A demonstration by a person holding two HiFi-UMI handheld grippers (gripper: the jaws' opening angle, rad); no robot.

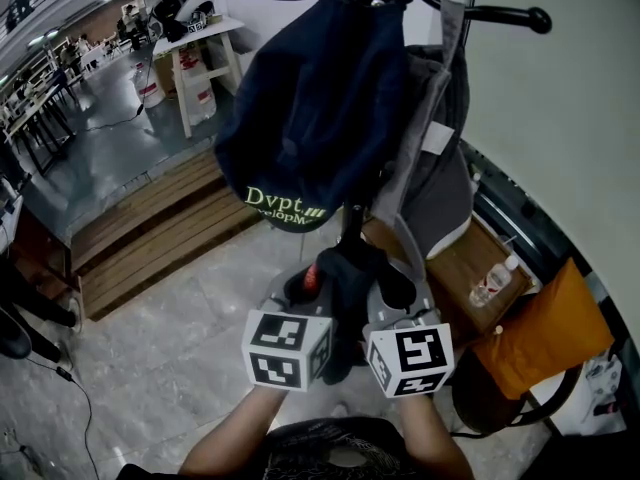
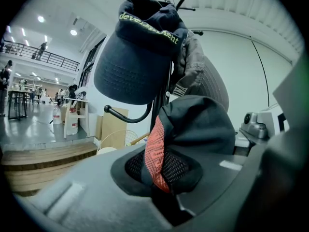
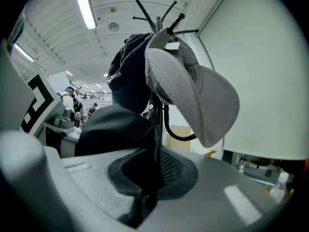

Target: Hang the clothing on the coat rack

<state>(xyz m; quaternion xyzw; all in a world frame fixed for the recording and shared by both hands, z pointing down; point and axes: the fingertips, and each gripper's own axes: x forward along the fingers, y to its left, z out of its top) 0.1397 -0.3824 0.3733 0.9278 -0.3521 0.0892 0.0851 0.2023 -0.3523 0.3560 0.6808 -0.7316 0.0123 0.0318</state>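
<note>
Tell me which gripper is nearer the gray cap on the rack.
Right. The right gripper sits just below the gray cap, shut on a black cap. The left gripper grips the same black cap further left, beneath the navy cap.

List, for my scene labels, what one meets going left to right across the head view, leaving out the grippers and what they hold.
wooden steps → navy cap → grey cap → plastic bottle → orange cloth
</note>
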